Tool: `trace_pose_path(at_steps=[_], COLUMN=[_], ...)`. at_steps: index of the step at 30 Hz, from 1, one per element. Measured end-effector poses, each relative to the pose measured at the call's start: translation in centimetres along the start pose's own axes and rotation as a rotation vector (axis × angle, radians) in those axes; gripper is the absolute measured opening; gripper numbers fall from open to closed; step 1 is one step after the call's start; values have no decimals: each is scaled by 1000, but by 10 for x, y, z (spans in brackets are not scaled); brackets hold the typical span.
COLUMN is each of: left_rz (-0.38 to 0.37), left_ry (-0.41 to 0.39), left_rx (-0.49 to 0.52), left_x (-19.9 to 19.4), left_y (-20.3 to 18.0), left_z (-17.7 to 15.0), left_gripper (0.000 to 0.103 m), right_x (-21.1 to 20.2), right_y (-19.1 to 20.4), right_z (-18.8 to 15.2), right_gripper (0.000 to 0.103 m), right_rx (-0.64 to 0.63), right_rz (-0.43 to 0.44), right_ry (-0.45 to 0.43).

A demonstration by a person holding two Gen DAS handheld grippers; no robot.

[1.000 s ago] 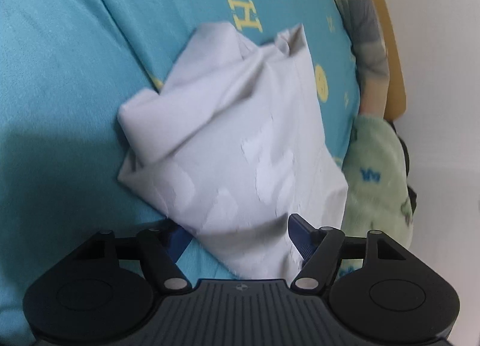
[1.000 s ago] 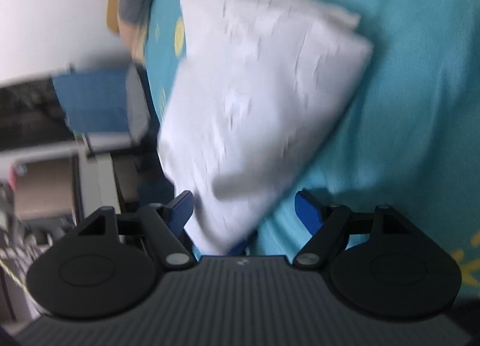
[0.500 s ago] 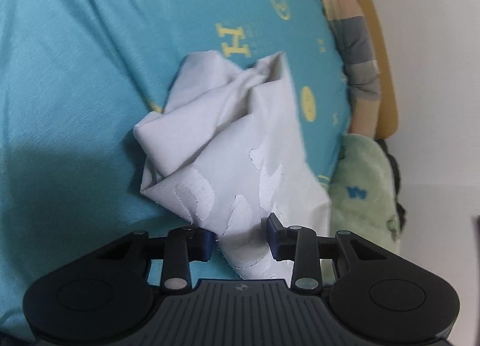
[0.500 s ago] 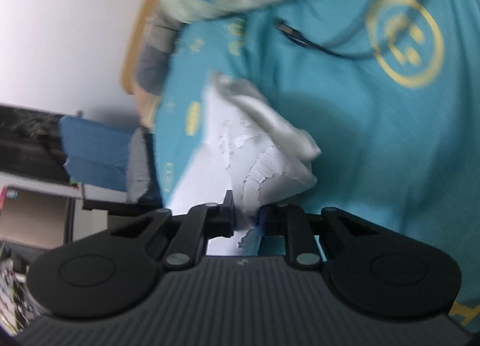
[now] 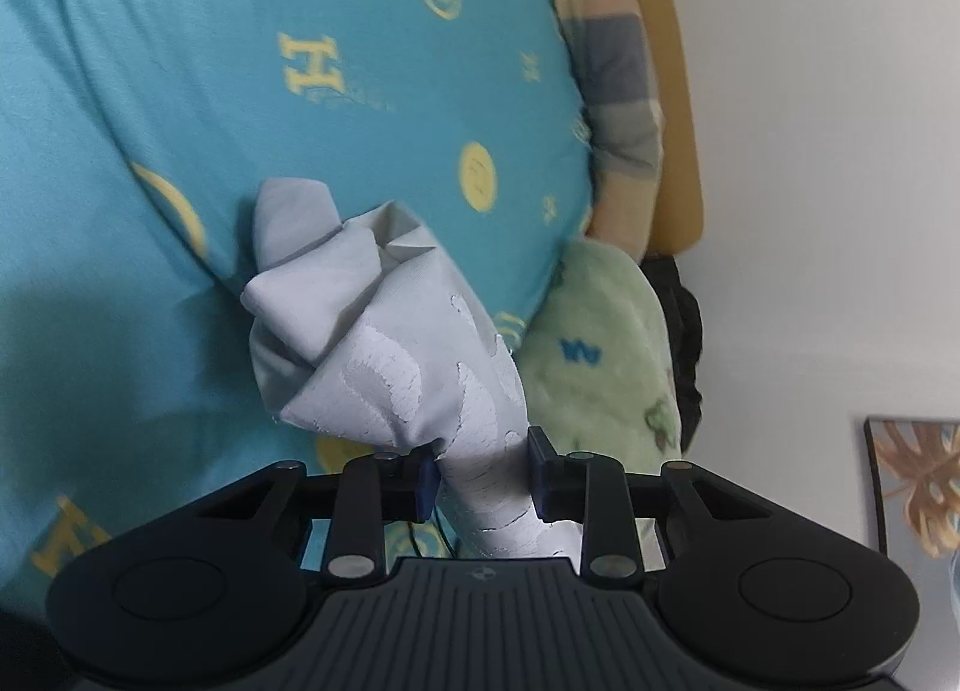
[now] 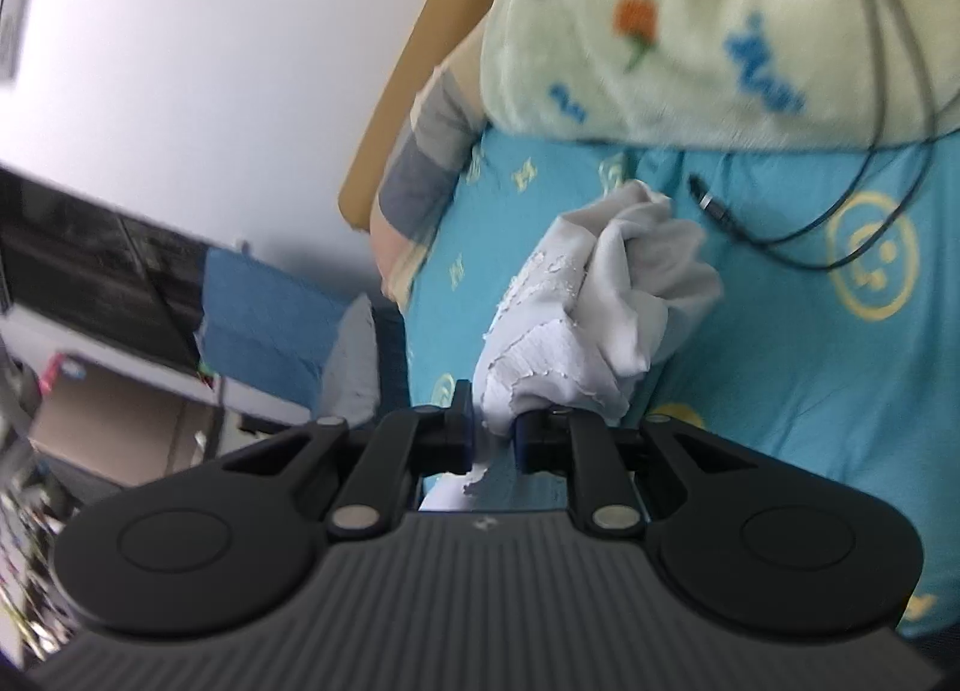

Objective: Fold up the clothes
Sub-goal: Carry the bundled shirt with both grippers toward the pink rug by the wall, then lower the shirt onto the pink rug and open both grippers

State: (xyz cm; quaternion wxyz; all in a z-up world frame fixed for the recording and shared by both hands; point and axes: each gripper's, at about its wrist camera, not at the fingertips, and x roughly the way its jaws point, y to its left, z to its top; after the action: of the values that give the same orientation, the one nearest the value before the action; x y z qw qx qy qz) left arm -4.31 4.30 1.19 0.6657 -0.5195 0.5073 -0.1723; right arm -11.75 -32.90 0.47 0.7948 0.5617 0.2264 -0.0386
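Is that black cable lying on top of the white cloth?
No, in the right wrist view the black cable lies on the blue bedsheet beside the white cloth.

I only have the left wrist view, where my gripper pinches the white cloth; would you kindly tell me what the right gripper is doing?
Observer: The right gripper is also shut on the white printed cloth garment, pinching a bunched end.
Operator: Thank you. Is anything lying near the garment on that side?
Observer: Yes, a thin black cable with a plug lies on the teal patterned bedsheet, just beyond the garment.
Operator: Anything off the bed?
Observer: A blue fabric-covered chair stands beside the bed.
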Motion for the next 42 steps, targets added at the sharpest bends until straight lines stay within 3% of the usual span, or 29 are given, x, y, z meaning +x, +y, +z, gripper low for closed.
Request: trace_pose_path(at_steps=[5,8,14,18,20,24,29,32,36,38,41,42], left_rz=[1,-45,-254,-368,-376,-309,-223,-221,-194,-173,-143,-141], left_ry=[119,188,337,432,471,541,612,608,595,570,544,532], left_rx=[138,218,357,465,516,612,689,777,878,943,1025,1059], left_x=[41,81,160,211,235,263,250,241,229,218,217,210], left_y=[-91,-159,-290,-335,-329,-276,-193,-175,-171,-181,-204,-210], left_z=[-57,-98,-212,-287,-317,-357,-356,-353,-360,-363,-365,-368], left_gripper=[30,30,30,30,30,29,27,28,38,44,66,76], right_x=[-71,-120,-218,-283,-316,-316,-314,-313,-308,-310,-322,-327], right_y=[-1,3,13,20,24,-23,-82,-118,-123,-122,-112,-107], right_z=[62,104,182,233,259,227,186,160,158,159,150,146], right_gripper=[16,16,16,16,16,16,16,16,18,22,43,58], right_rx=[69,39,-72,-147,-184,-149,-101,-73,-88,-72,-84,-97], right_rz=[-1,-25,-94,-140,-163,-222,-296,-341,-436,-467,-526,-536], right_ry=[-114,-223,-462,-621,-700,-683,-656,-640,-599,-560,-531,-531])
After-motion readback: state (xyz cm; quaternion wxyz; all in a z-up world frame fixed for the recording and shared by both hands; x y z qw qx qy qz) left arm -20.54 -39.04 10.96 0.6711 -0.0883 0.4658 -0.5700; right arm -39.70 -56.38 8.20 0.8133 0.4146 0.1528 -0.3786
